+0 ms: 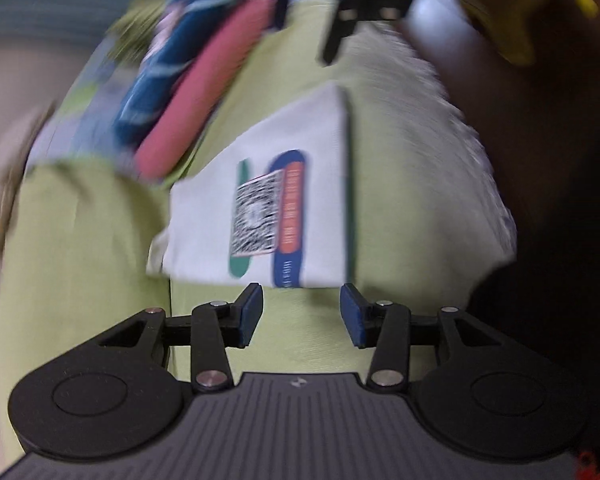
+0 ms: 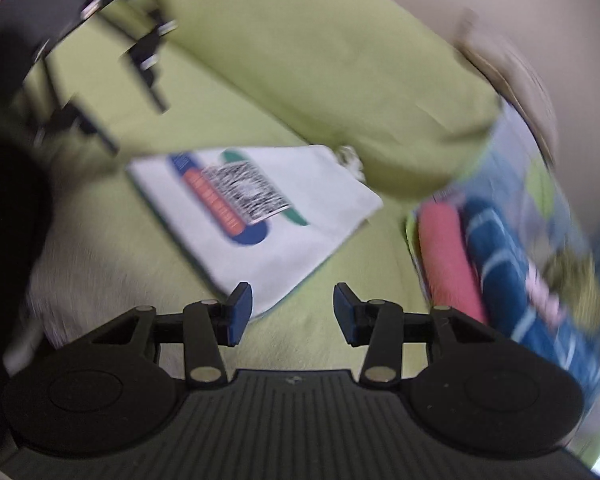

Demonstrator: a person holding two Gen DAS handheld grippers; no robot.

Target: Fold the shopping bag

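Note:
The shopping bag is white cloth with a QR code and blue, orange and green print. It lies folded flat on the light green cloth. My left gripper is open and empty, just short of the bag's near edge. In the right wrist view the bag lies ahead, and my right gripper is open and empty at its near corner. The left gripper shows at the top left of that view, and the right gripper shows beyond the bag in the left wrist view. Both views are blurred.
A pink roll and a blue patterned roll lie beside the bag; they also show in the right wrist view as the pink roll and the blue roll. A white fuzzy cloth lies on the bag's other side.

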